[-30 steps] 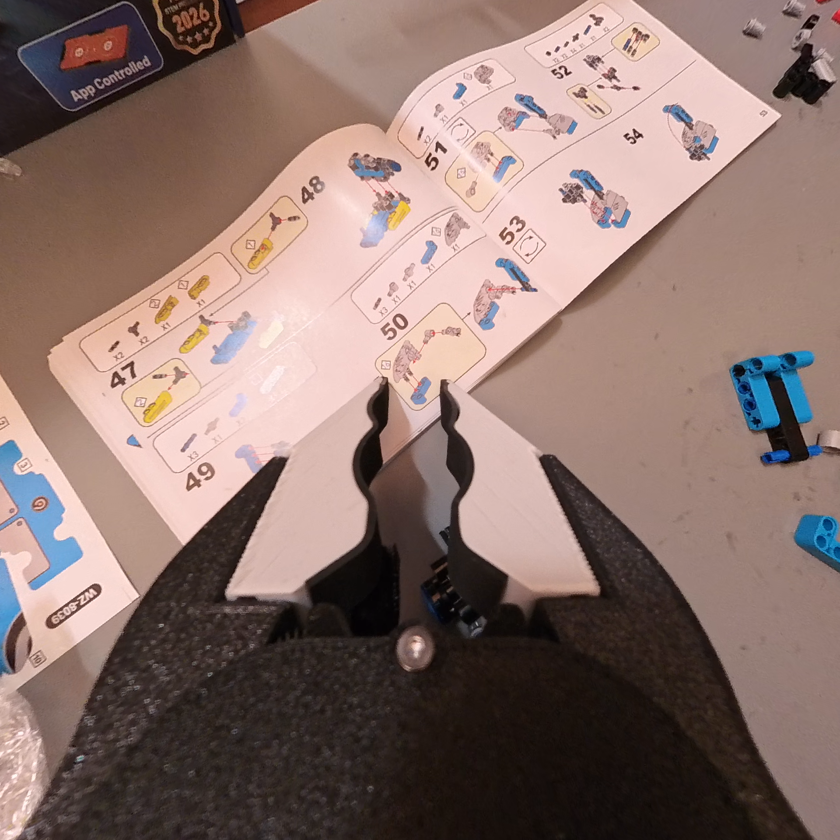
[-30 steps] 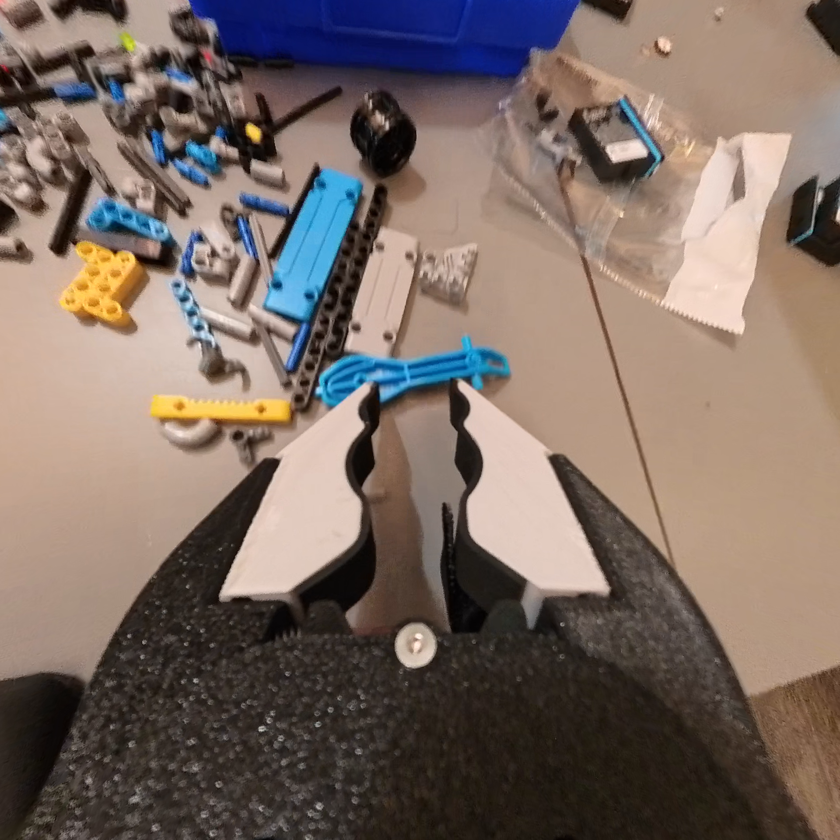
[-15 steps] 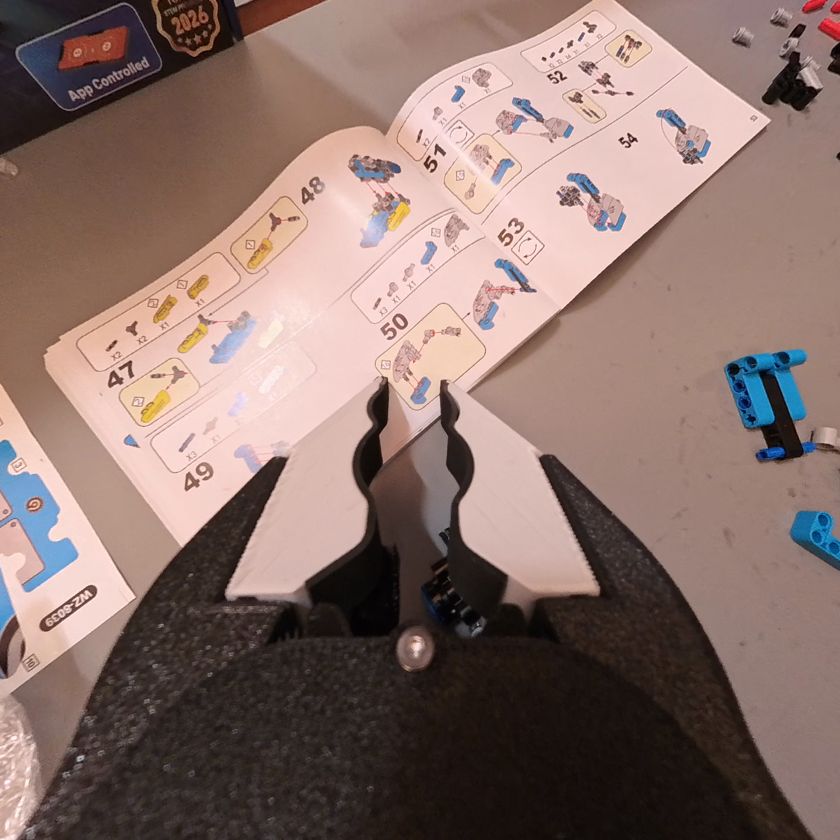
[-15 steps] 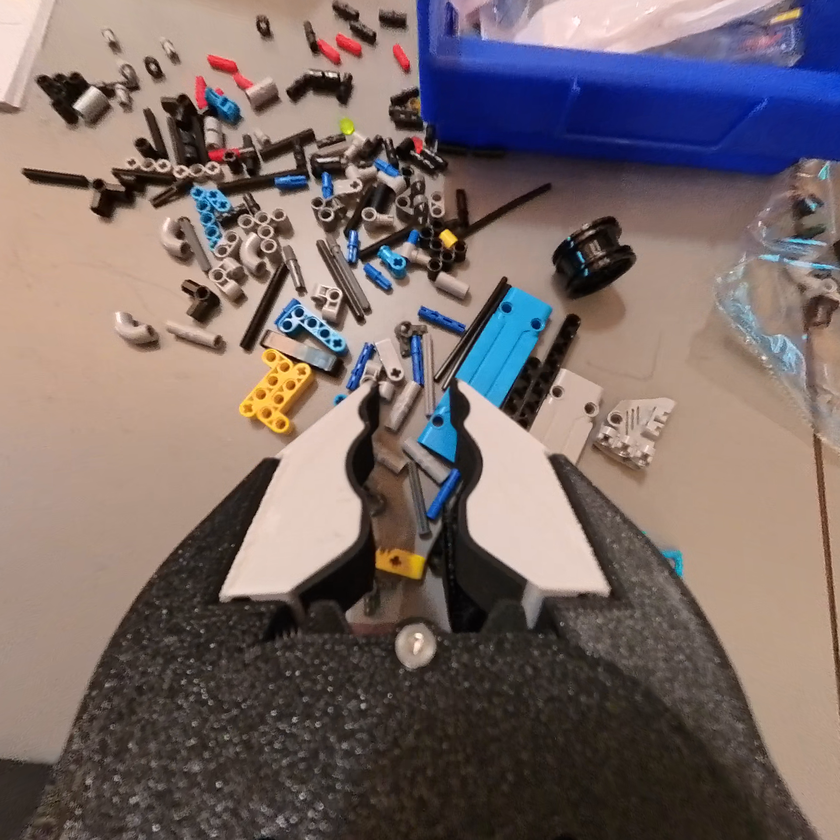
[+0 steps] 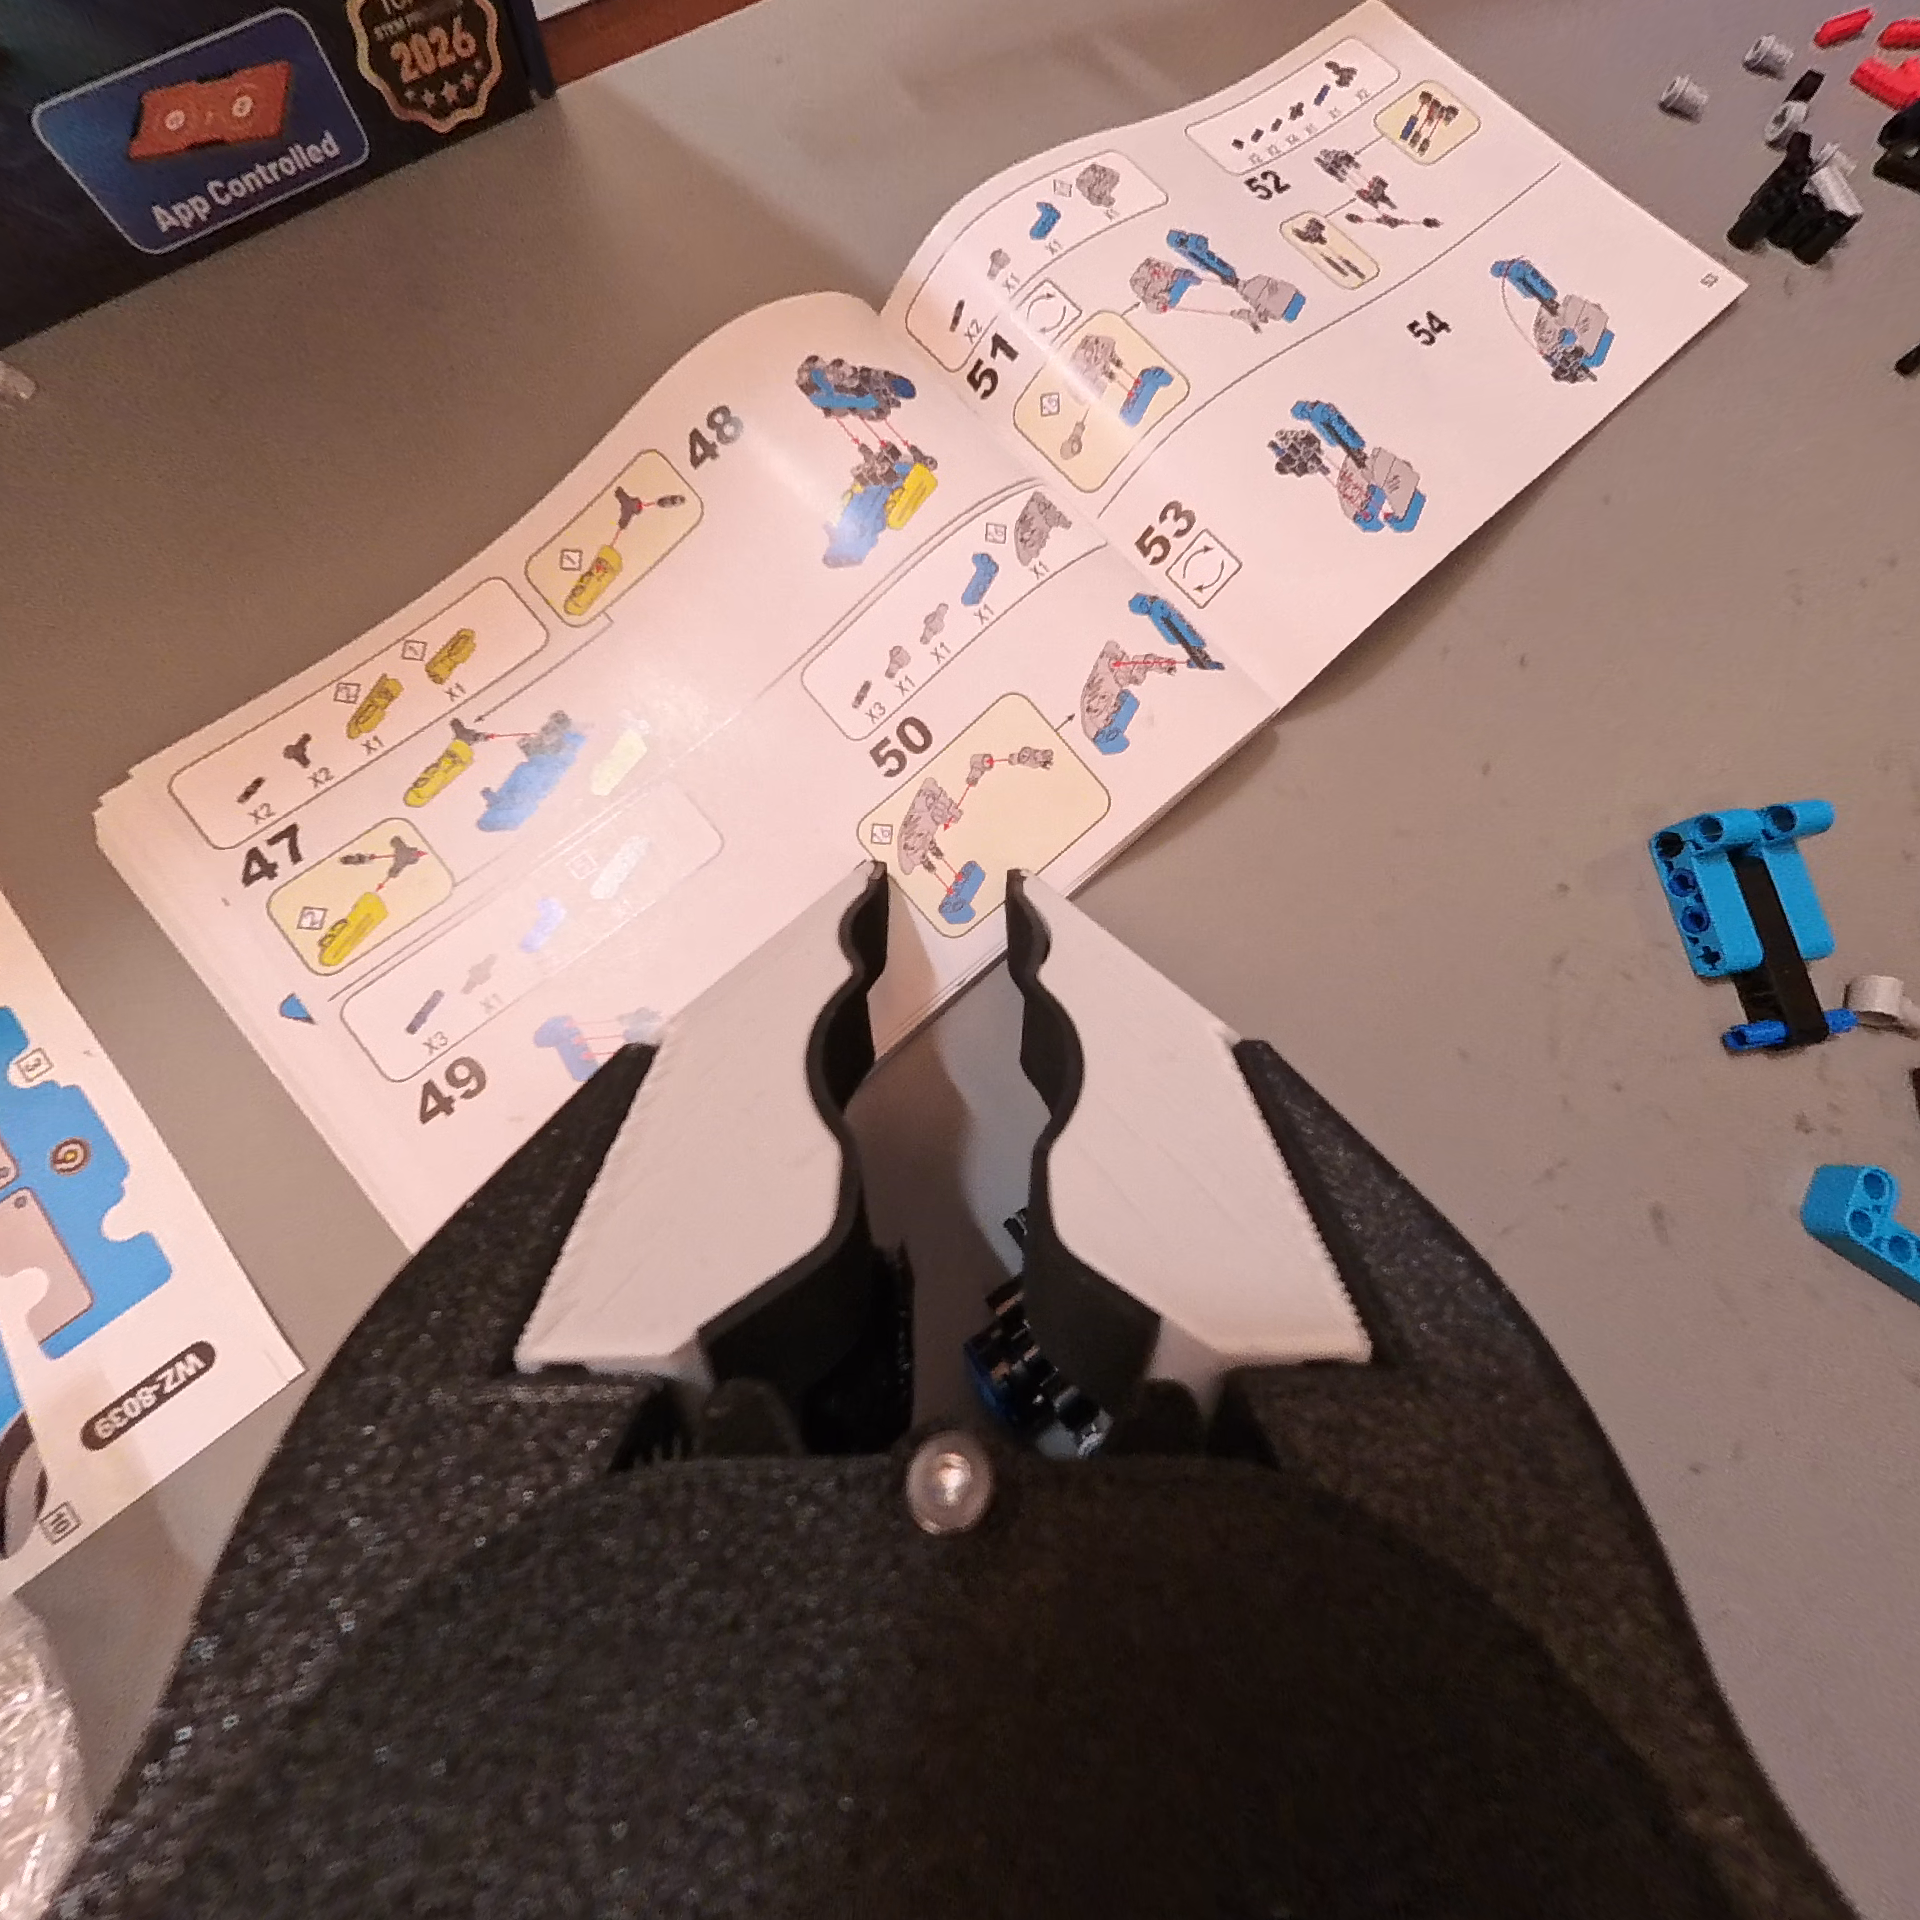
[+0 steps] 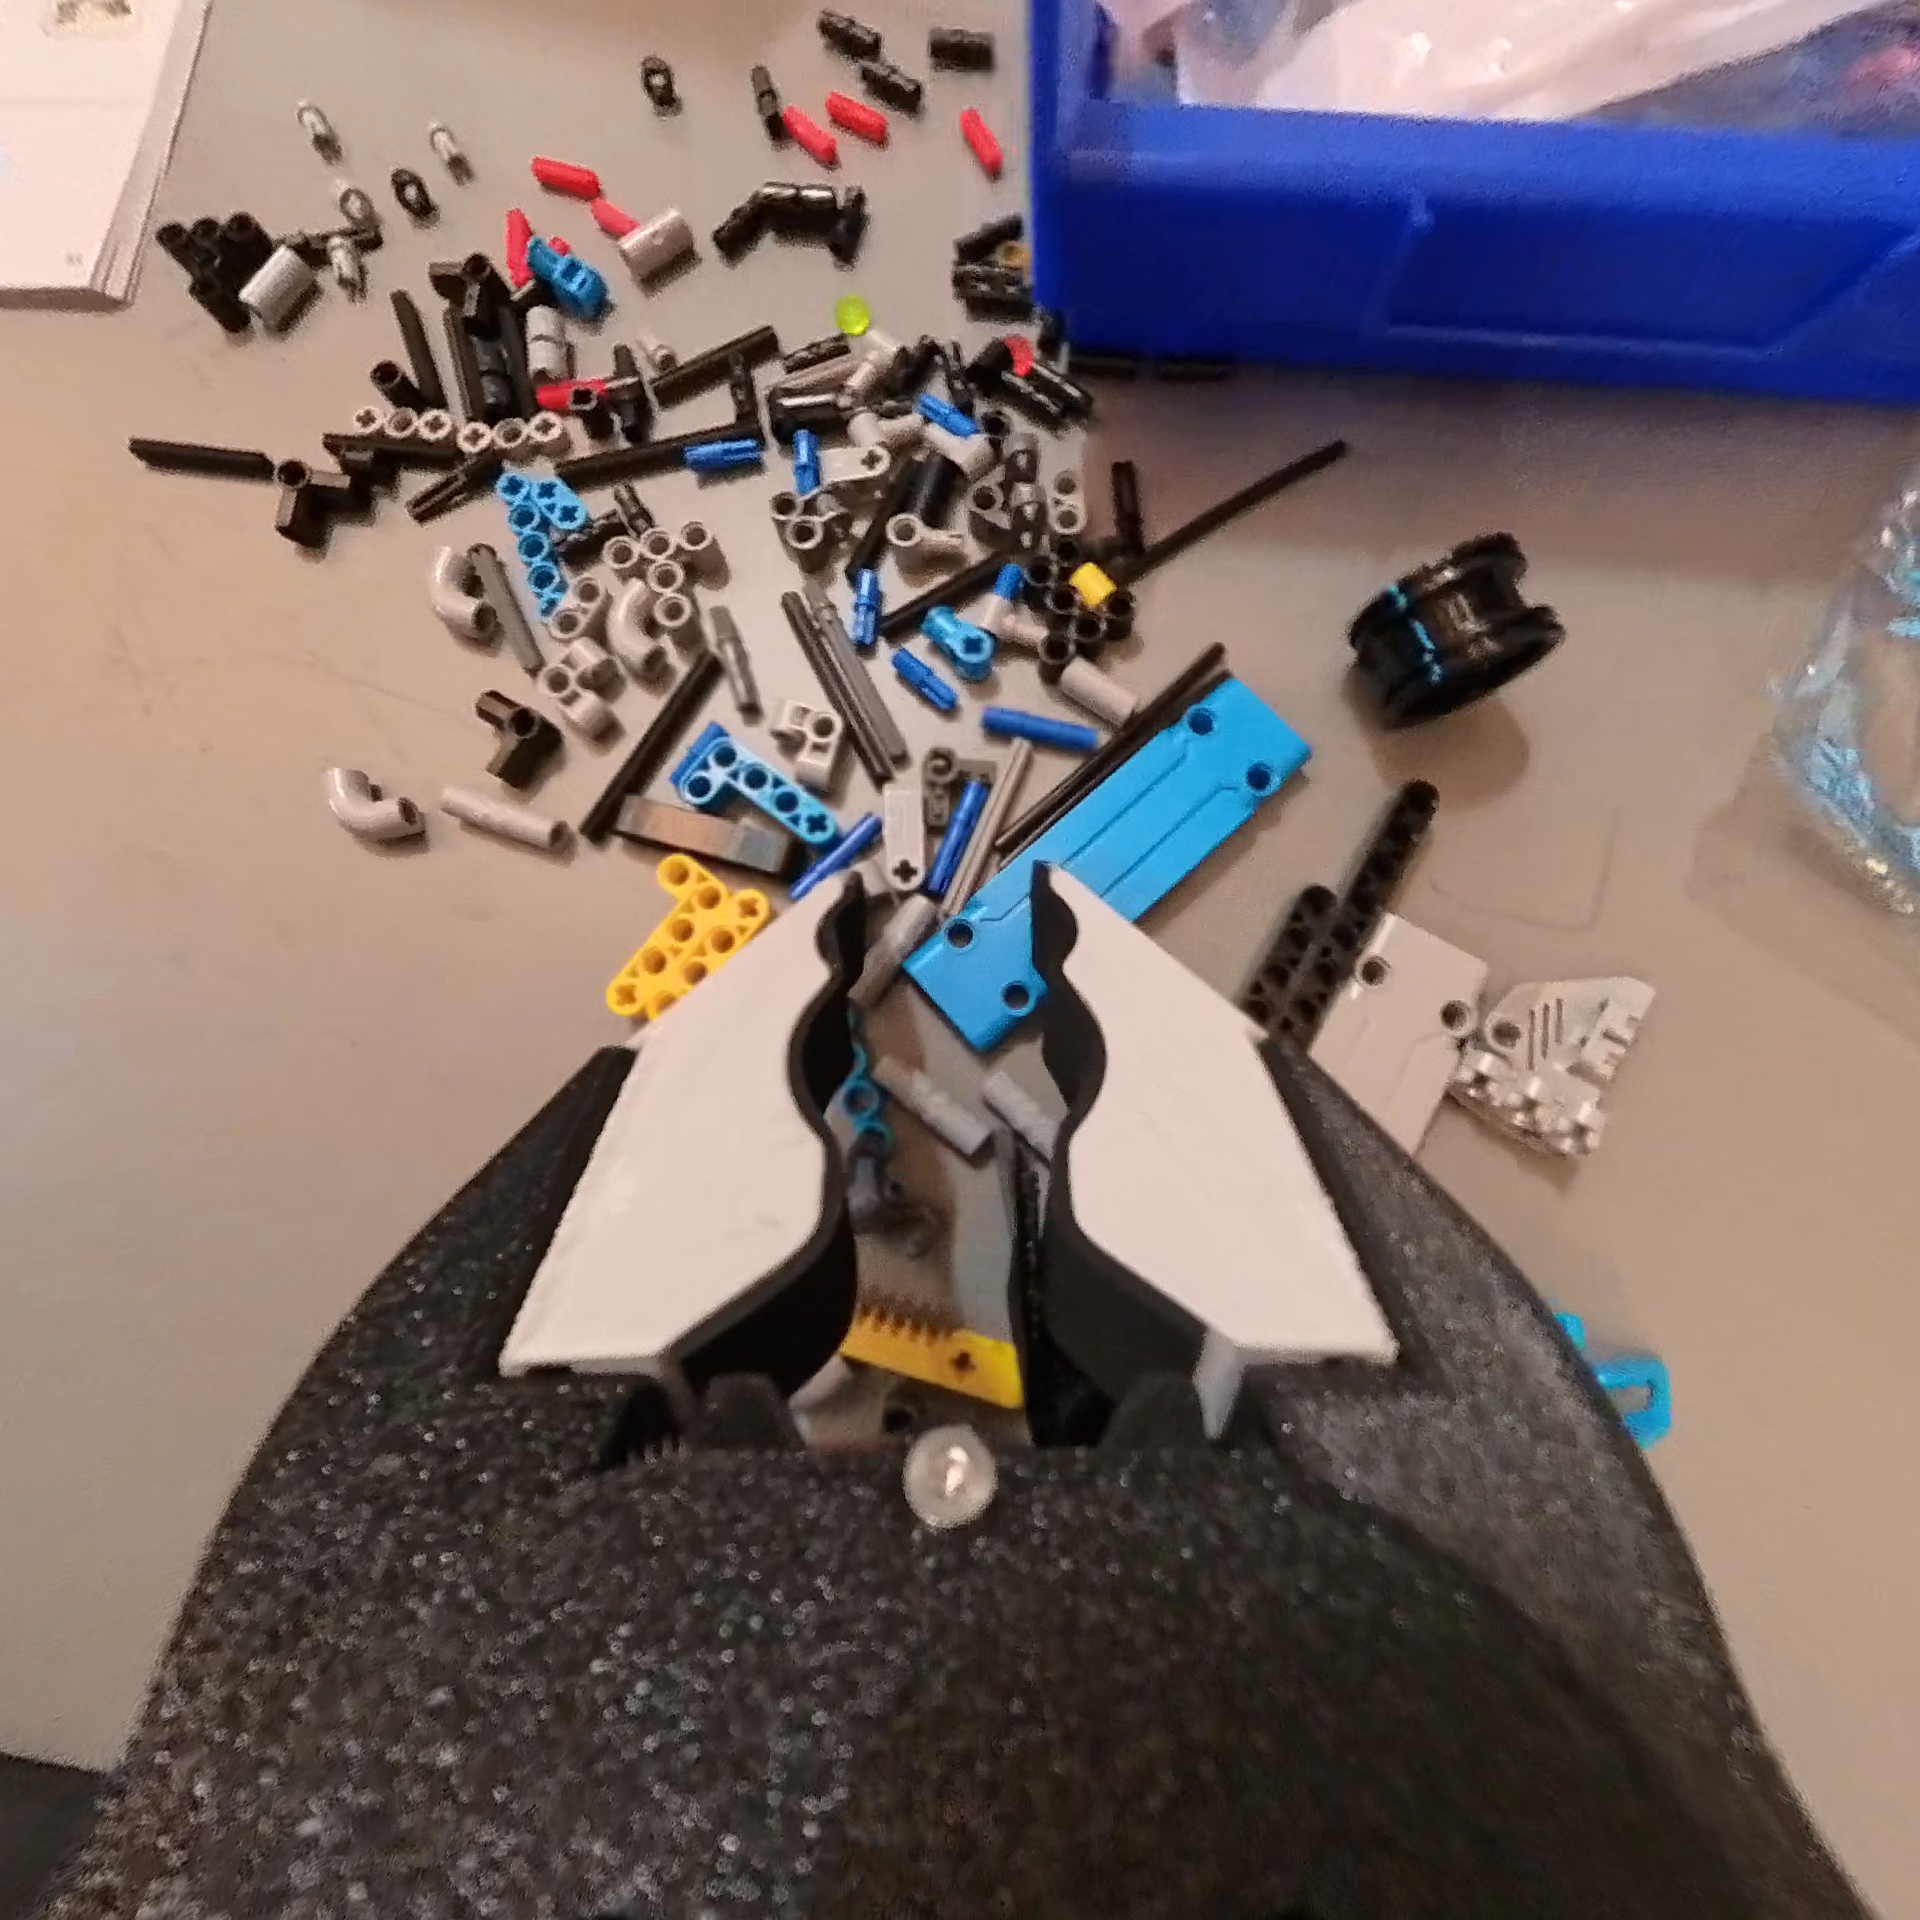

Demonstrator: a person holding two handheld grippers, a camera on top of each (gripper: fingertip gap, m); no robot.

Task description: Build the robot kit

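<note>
My left gripper is open and hovers over the near edge of an open instruction booklet on the grey table. A small blue and black part shows deep between its fingers near their base; I cannot tell whether it is held or lies below. My right gripper is open and empty, low over a scatter of building parts. Its tips sit over the near end of a light blue panel, with grey pins and a yellow toothed rack below the fingers. A yellow angled beam lies just left of the left finger.
A blue bin stands at the back right, with a black wheel and a clear bag on the right. A light blue and black assembly and a blue beam lie right of the booklet. A dark box stands at the far left. About 50 centimeters separates my left fingertips from my right.
My right gripper swung left and forward, from over a blue cable near the bags to over the parts pile. The left gripper barely moved. Both stayed open.
</note>
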